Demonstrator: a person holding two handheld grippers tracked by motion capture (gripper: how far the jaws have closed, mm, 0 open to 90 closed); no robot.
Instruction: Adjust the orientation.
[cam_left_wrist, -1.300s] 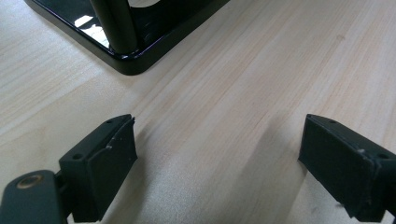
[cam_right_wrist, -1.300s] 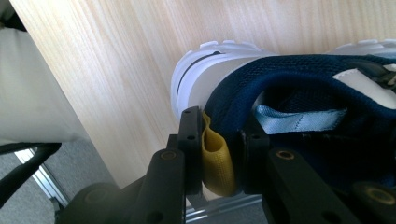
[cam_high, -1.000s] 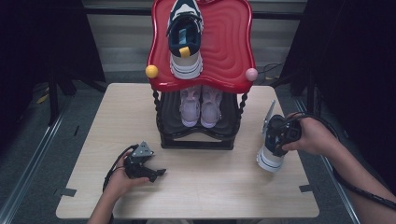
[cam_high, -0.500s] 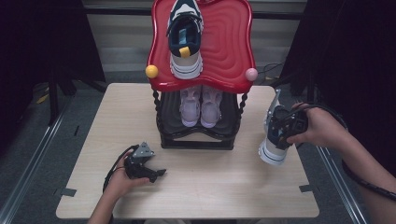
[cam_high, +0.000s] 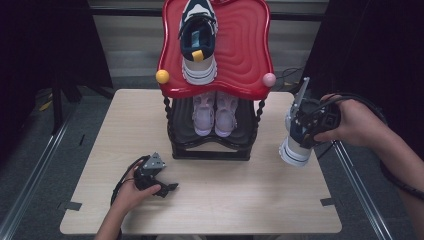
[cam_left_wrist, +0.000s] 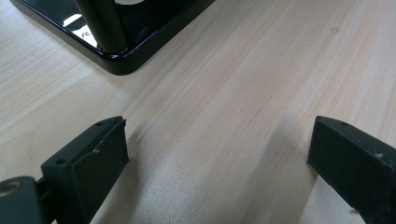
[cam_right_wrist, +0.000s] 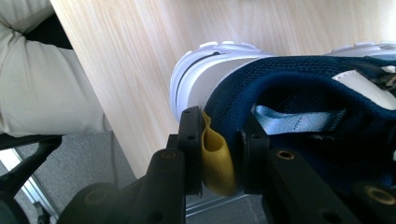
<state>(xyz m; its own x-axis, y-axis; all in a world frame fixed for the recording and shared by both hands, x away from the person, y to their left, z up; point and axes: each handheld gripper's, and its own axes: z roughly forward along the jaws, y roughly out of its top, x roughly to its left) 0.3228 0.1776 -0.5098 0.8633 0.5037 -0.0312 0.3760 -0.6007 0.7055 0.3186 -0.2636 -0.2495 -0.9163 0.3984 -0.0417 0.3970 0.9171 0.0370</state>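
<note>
Sneakers number four: one on the red shelf (cam_high: 250, 55), two pale ones (cam_high: 215, 114) beneath, one navy sneaker (cam_high: 296, 145) at frame right, heel tab pinched by the right tool (cam_right_wrist: 219, 140) above the bench (cam_high: 100, 130). Left tool (cam_high: 167, 189), lower left, has just been opening and stands spread, nothing between.

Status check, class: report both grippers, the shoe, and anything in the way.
Right gripper shut on shoe heel, shoe lifted. Left gripper open, just widened, nothing between. Rack stands beside path.
</note>
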